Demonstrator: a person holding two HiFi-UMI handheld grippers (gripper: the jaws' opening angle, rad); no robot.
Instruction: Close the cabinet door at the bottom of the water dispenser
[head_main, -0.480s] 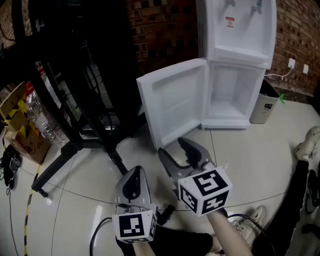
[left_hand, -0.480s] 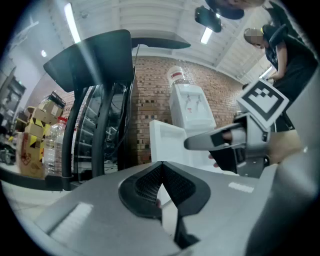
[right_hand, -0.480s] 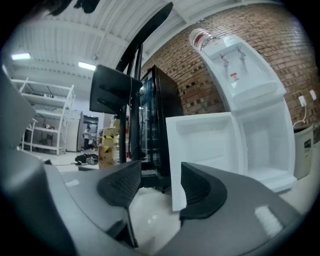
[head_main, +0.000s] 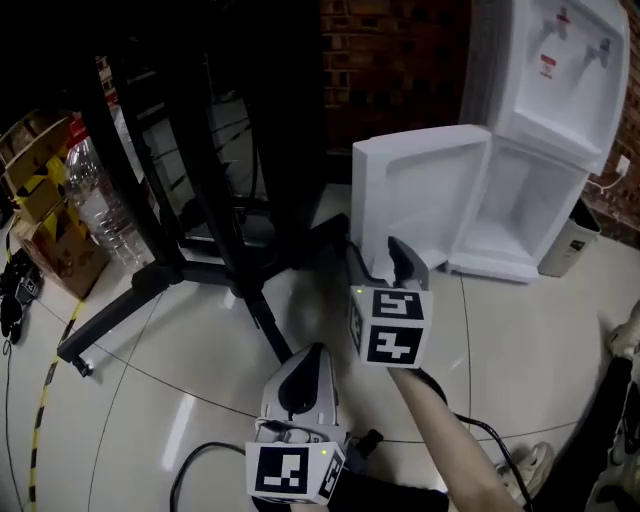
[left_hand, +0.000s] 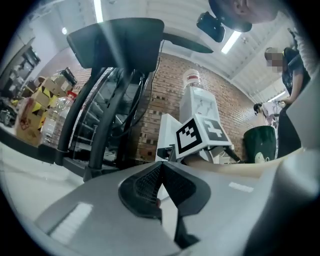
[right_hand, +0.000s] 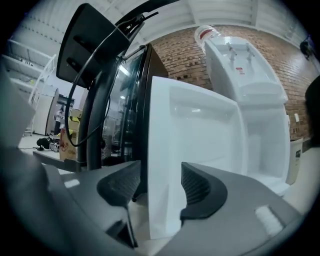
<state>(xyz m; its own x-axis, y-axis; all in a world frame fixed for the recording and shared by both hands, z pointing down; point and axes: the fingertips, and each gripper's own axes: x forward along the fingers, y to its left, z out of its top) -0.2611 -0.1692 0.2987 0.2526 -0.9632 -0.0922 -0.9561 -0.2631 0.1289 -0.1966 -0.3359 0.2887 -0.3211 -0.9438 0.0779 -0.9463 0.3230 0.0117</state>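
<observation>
Cabinet door (head_main: 420, 190): one, white, with a plain moulded inner face. It is swung wide open at the left of the lower compartment of the water dispenser (head_main: 560, 80). Its free edge stands between the jaws of the right gripper (head_main: 380, 263), which are spread wide and not clamped on it. Left gripper (head_main: 305, 365): jaws closed together, held nearer the camera. Dispenser: one unit, two taps (head_main: 597, 45), one red-and-white label (head_main: 547, 66), print too small to read.

Open cabinet door (head_main: 418, 195) edge ahead; black stand (head_main: 240, 272) legs crowd left; floor (head_main: 540, 330) right free.
</observation>
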